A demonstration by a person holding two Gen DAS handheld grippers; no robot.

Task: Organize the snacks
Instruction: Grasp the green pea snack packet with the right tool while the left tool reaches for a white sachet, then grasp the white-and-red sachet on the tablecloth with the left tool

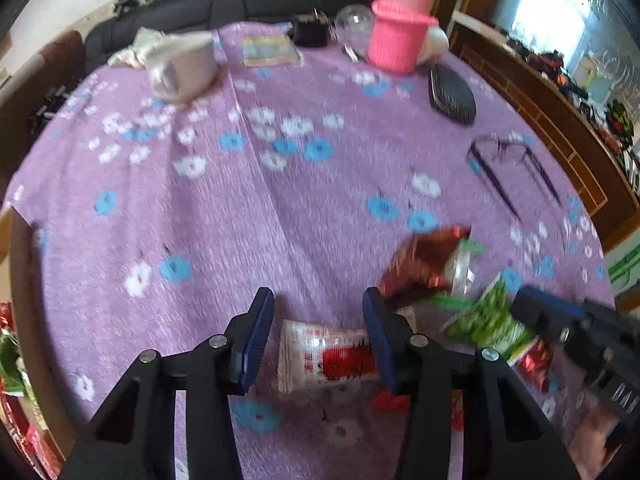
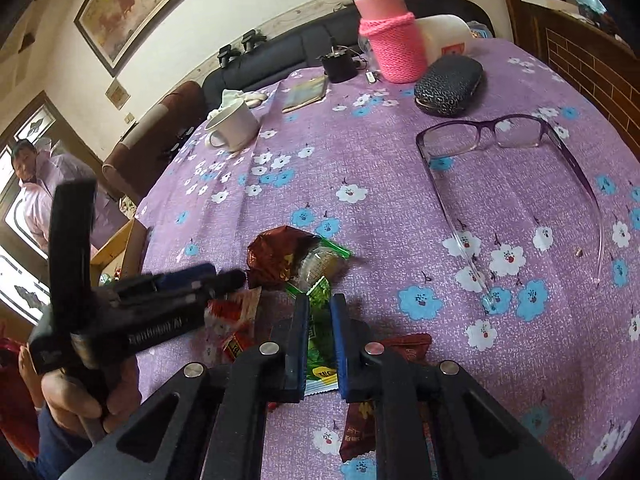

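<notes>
Two hand-held grippers work a snack pile on the counter (image 2: 360,168) under its purple flowered cloth.

The right hand-held gripper (image 2: 320,340) pinches the green foil snack packet (image 2: 318,334), tilted steeply downward; lifting could drag the neighbouring shiny brown wrapper (image 2: 276,258), which lies touching it. The left hand-held gripper (image 1: 316,340), jaws spread and angled down, straddles the white-and-red printed packet (image 1: 328,356) without pressing it; in blur, closing may miss or catch the cloth.

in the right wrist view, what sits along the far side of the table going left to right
white mug → booklet → small black object → pink knitted bottle → dark glasses case
</notes>
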